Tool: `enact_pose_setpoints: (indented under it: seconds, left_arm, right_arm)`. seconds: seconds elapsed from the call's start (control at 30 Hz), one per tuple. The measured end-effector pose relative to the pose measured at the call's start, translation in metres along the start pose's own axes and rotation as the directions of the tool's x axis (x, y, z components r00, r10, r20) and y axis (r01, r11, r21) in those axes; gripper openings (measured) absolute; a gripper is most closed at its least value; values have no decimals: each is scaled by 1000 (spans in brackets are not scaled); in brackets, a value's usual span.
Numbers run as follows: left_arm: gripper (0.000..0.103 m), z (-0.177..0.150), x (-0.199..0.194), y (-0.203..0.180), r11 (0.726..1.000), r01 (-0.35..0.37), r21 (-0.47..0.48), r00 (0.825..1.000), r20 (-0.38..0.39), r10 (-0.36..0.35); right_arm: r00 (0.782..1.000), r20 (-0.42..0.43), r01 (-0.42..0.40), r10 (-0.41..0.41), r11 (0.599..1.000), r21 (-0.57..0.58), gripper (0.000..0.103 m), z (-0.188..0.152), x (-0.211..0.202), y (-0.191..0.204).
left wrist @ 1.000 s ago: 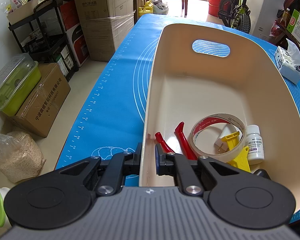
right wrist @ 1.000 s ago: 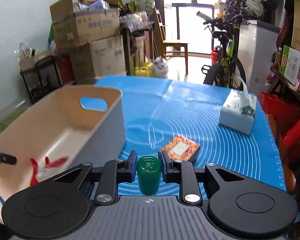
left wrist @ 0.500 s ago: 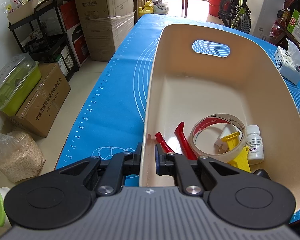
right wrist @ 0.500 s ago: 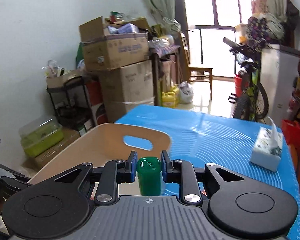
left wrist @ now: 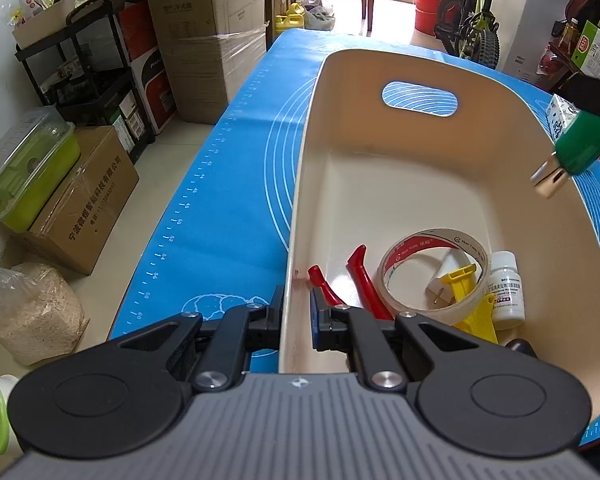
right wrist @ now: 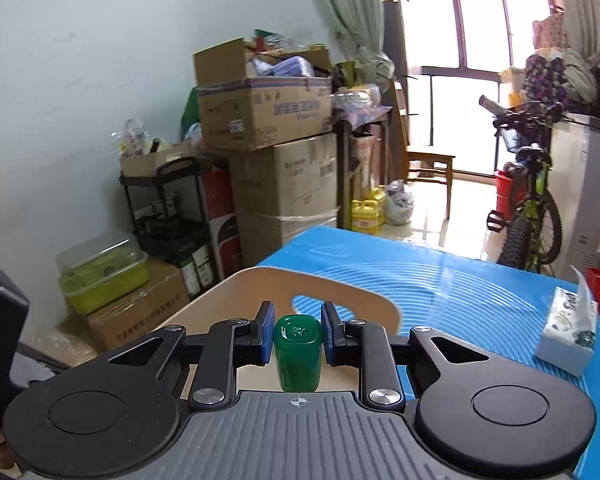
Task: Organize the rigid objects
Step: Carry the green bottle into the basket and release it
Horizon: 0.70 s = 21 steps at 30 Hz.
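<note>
A cream bin with a handle slot stands on the blue mat. My left gripper is shut on the bin's near left wall. Inside lie red-handled pliers, a tape roll, a yellow tool and a white pill bottle. My right gripper is shut on a green stamp-like piece and holds it over the bin's far end. That piece shows at the right edge of the left wrist view, above the bin's right rim.
A tissue pack lies on the mat to the right of the bin. Cardboard boxes, a black shelf and a green lidded box stand on the floor left of the table. A bicycle stands behind.
My right gripper has risen and swung left with the green piece, from above the mat to over the bin. The left gripper and bin have not moved.
</note>
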<state>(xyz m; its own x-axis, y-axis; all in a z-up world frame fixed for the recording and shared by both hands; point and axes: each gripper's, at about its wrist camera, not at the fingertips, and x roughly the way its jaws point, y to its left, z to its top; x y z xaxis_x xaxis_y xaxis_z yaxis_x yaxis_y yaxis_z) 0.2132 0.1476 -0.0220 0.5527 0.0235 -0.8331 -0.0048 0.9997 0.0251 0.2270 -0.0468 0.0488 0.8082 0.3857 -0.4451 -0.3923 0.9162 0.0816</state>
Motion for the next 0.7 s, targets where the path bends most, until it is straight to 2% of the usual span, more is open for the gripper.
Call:
enact_pose_setpoints:
  seconds: [0.33,0.63,0.7]
  left_arm:
    - [13,0,0,0,1000,-1,0,1000,-1,1]
    - [13,0,0,-1,1000,0,0,1000,-1,0]
    - [13,0,1,-1,1000,-5,0,1000,0,5]
  right_arm:
    - [990,-116,-88,81,994,-58,33,-27,27,41]
    - [959,-263,-113,108,994,-2,34,-56,49,40]
    - [964,-252,-94,89,996,-7,44,-57,46,38]
